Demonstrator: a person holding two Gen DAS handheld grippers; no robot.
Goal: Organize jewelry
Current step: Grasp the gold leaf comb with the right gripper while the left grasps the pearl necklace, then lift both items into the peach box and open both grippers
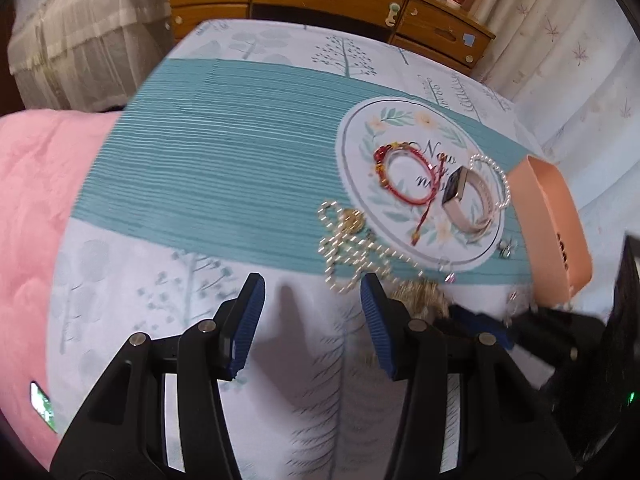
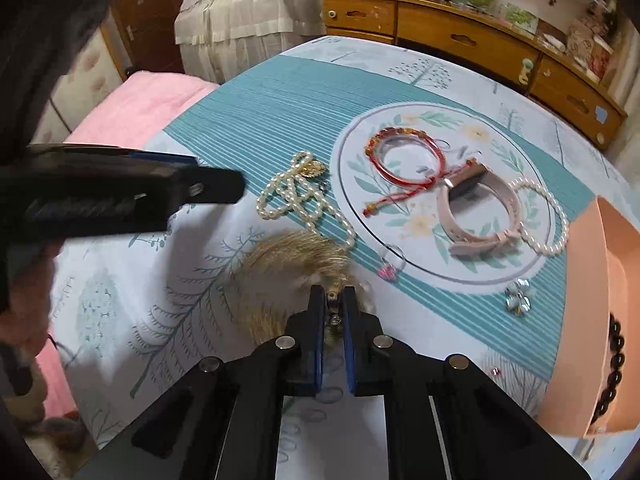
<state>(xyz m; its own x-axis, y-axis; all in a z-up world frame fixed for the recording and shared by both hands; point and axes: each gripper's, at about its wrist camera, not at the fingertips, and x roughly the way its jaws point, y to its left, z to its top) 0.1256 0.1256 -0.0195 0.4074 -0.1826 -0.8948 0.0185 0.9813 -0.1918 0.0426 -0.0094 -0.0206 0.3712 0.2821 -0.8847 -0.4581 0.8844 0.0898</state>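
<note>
My right gripper (image 2: 333,300) is shut on the metal clasp of a tan fur pompom charm (image 2: 296,258), which rests on the bed; the charm also shows in the left wrist view (image 1: 420,298). My left gripper (image 1: 312,304) is open and empty, just short of a pearl necklace (image 1: 352,252), which also shows in the right wrist view (image 2: 298,196). On the round printed circle (image 2: 400,248) lie a red bracelet (image 2: 404,154), a pink watch (image 2: 476,208) and a pearl bracelet (image 2: 548,216). A pink ring (image 2: 388,270) and a crystal brooch (image 2: 518,300) lie near it.
An open peach box (image 2: 600,320) at the right holds a black bead bracelet (image 2: 614,364). A pink blanket (image 1: 36,208) lies at the left. A wooden dresser (image 2: 460,36) stands behind the bed. The left gripper's body (image 2: 120,196) crosses the right wrist view.
</note>
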